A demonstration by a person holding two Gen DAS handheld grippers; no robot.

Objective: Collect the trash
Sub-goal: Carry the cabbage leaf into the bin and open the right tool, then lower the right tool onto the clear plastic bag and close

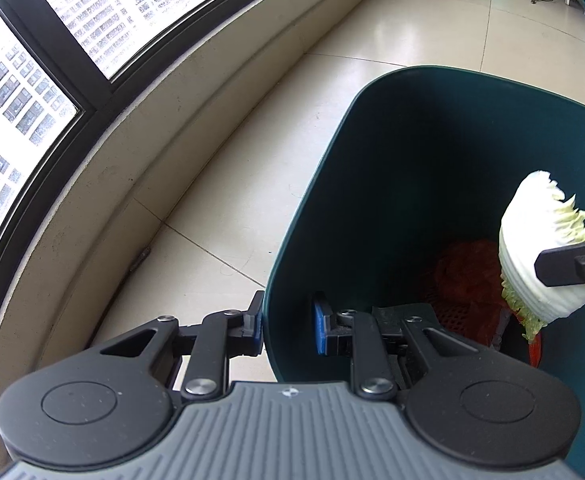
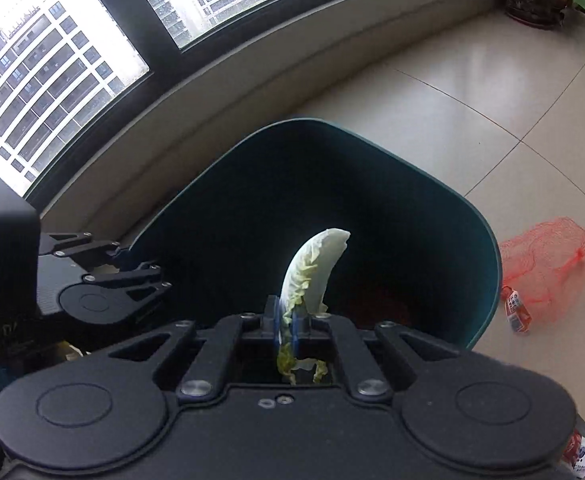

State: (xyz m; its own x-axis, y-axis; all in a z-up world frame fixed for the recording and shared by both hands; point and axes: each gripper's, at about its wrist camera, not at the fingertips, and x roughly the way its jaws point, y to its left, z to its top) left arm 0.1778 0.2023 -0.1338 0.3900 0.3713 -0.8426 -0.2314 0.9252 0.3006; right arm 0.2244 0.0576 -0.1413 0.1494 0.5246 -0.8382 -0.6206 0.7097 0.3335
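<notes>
The left claw [image 1: 288, 328] straddles the near rim of the dark green bin [image 1: 312, 208], fingers parted with a gap inside. The right claw [image 2: 288, 322] is clamped on a cabbage leaf [image 2: 312, 268] above the bin's mouth. Beyond, pale tiled floor [image 1: 412, 32] runs to a low sill under windows [image 1: 32, 92]. Only the right wrist view shows a red mesh bag [image 2: 548, 256] on the floor, right of the bin.

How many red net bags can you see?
2. One red net bag lies on the floor to the right of the bin; another sits inside, at the bottom. More trash may hide underneath.
</notes>
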